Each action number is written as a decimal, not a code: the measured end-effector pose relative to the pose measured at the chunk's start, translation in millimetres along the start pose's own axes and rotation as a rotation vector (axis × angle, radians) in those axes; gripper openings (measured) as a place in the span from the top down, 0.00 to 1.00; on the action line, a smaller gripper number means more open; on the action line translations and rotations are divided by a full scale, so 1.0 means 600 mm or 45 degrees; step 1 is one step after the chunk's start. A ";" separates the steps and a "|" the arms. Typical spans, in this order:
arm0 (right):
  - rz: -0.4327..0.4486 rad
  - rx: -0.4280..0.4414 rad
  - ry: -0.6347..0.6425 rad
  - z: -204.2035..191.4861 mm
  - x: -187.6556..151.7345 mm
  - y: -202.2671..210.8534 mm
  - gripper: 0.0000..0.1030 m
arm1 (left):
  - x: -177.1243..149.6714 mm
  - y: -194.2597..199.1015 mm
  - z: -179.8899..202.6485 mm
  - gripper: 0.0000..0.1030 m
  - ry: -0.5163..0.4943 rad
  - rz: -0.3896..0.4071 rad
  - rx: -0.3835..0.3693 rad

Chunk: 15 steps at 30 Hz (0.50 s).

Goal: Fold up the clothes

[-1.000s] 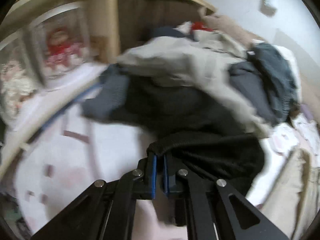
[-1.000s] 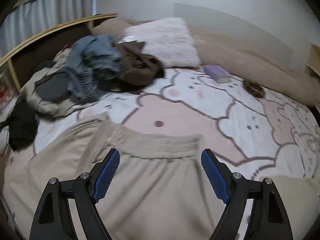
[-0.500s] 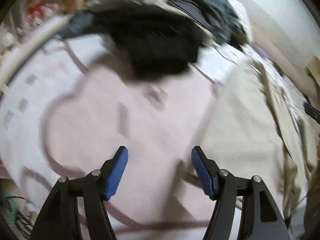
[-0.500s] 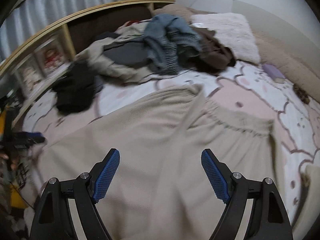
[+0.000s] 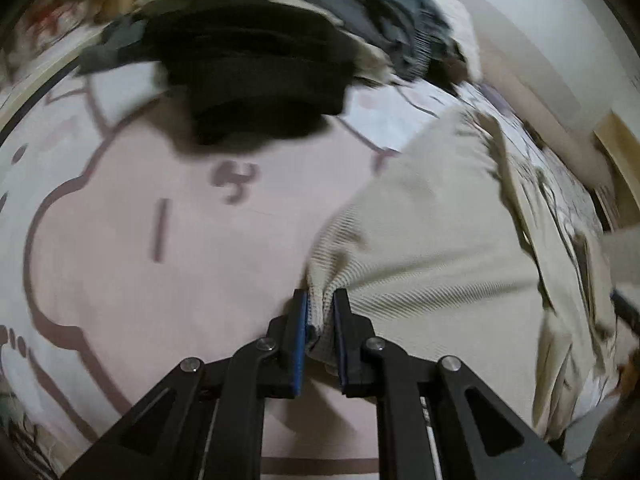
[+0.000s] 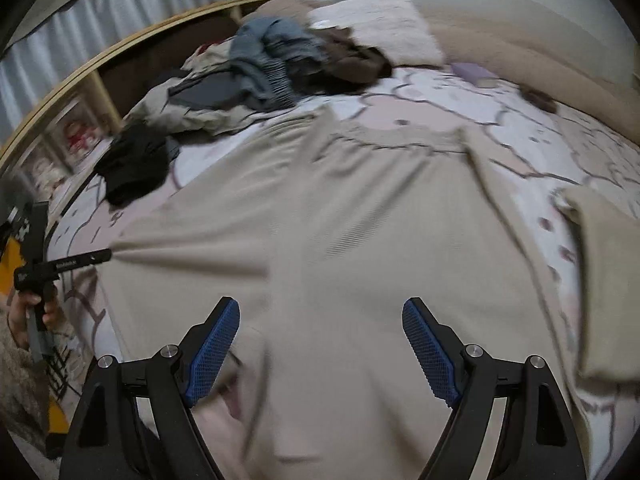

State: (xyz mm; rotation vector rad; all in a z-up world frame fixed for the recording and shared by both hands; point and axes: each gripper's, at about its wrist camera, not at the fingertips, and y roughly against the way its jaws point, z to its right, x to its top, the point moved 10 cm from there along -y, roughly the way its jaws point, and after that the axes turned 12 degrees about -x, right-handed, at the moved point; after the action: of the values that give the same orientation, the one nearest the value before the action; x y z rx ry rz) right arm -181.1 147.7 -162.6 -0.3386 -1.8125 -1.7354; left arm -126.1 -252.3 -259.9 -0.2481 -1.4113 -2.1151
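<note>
Beige garment (image 6: 360, 240): ribbed knit cloth, matt, soft creases. Bedsheet (image 5: 120, 260): smooth printed cotton-like cloth, pink/white, matt. Black garment (image 5: 256, 68): matt cloth, blurred. Left gripper (image 5: 320, 320) & right gripper (image 6: 320, 348): matt black plastic arms, shiny metal pins, blue pads (image 6: 212, 352) w/ rough mesh texture. Bed frame (image 6: 100, 92): pale wood, smooth. Pillow (image 6: 380, 20): fluffy pile.

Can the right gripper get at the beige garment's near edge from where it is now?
Probably yes. The right gripper hangs open over the beige garment with nothing in between, while the left gripper is shut on its far corner.
</note>
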 end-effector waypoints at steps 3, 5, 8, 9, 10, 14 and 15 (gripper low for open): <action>-0.008 -0.040 -0.063 0.036 -0.009 0.002 0.19 | -0.001 0.006 0.005 0.88 -0.029 0.006 0.053; -0.013 -0.042 -0.087 0.042 -0.006 -0.006 0.19 | -0.009 0.012 0.020 0.87 -0.058 0.003 0.052; 0.014 -0.038 -0.054 0.023 0.017 -0.024 0.19 | -0.021 0.043 0.028 0.82 -0.045 0.049 0.036; 0.027 -0.054 -0.016 0.011 0.023 -0.030 0.19 | -0.026 0.056 0.029 0.77 -0.037 0.073 0.034; 0.034 -0.059 0.021 -0.001 0.024 -0.035 0.19 | -0.030 0.069 0.031 0.73 -0.028 0.097 0.033; 0.028 -0.058 0.181 -0.053 -0.029 -0.044 0.19 | -0.053 0.105 0.038 0.55 0.001 0.155 0.010; 0.023 -0.075 0.213 -0.061 -0.048 -0.046 0.19 | -0.061 0.111 0.040 0.55 0.008 0.161 0.003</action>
State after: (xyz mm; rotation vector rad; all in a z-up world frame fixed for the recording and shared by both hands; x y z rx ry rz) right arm -165.2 115.6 -202.9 -0.2254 -1.6377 -1.7522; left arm -63.3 -235.9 -214.2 -0.3214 -1.3583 -2.0095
